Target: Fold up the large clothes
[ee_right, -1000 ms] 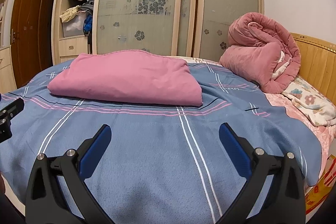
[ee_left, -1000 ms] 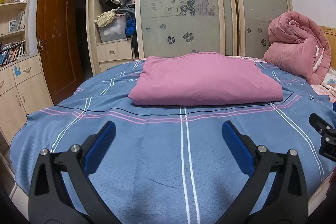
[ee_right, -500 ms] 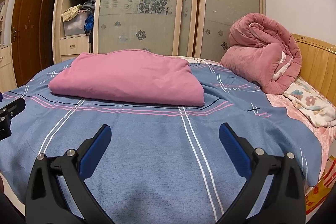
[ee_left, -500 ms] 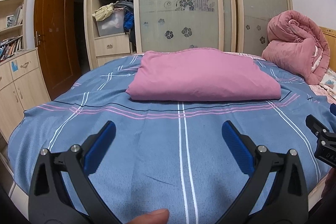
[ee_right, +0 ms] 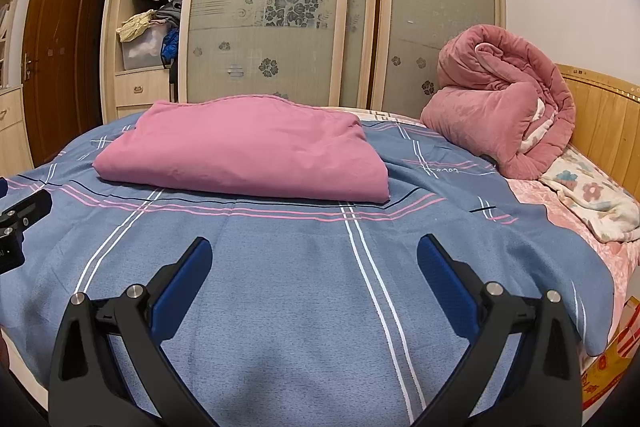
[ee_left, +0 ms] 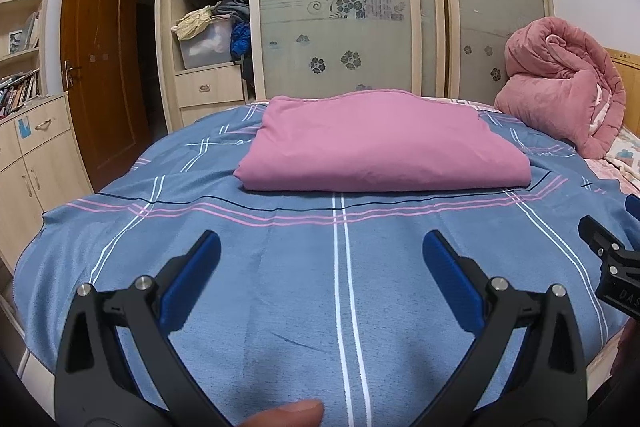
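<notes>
Both grippers, left [ee_left: 320, 251] and right [ee_right: 314, 257], were spread wide and empty above the blue sheet [ee_left: 304, 267]. Pink garment [ee_left: 380, 147] lay folded mid-bed, well beyond the fingers.

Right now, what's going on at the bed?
A person holds two grippers over the blue striped bedspread. The left gripper and right gripper are both open and empty, hovering short of the pink folded cloth, which lies flat mid-bed. Nothing is gripped. A rolled pink quilt sits by the headboard.
</notes>
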`<state>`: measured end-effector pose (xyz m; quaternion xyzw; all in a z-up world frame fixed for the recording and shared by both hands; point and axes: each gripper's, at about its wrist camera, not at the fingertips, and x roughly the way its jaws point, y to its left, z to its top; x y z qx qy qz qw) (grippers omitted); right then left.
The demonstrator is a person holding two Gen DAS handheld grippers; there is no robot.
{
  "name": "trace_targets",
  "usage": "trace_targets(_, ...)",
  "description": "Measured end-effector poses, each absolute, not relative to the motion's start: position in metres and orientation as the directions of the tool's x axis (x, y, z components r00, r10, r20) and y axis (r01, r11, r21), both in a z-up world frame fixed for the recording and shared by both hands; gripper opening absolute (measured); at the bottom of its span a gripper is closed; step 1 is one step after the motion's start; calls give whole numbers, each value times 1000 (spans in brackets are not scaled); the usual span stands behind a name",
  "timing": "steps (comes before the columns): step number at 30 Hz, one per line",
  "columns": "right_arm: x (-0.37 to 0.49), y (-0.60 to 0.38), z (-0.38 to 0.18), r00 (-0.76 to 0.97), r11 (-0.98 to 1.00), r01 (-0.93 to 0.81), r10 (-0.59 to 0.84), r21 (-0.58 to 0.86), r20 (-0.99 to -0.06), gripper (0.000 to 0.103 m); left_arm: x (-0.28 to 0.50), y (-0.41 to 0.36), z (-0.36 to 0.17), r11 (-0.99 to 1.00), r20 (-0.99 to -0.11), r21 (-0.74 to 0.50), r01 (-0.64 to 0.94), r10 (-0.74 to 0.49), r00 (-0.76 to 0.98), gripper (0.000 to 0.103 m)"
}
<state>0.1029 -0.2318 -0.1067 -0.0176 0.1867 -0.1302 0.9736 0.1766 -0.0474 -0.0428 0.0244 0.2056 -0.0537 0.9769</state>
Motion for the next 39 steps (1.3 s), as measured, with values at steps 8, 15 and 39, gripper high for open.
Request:
trace_targets(8,102,-232,-106,897,966,247,-260,-81,-359,102,176,-47,-42,993,-406,27,117,-96,909,101)
trace_targets(15,102,-230,-107,897,966,245,-258,-82,-360,102,176,-48,-42,993,-406,26,116,-96,909,101)
trace_targets(39,102,-230,-107,897,966,245,-257,-81,-359,102,176,-48,-44,989,-415,29,142,-117,902,101)
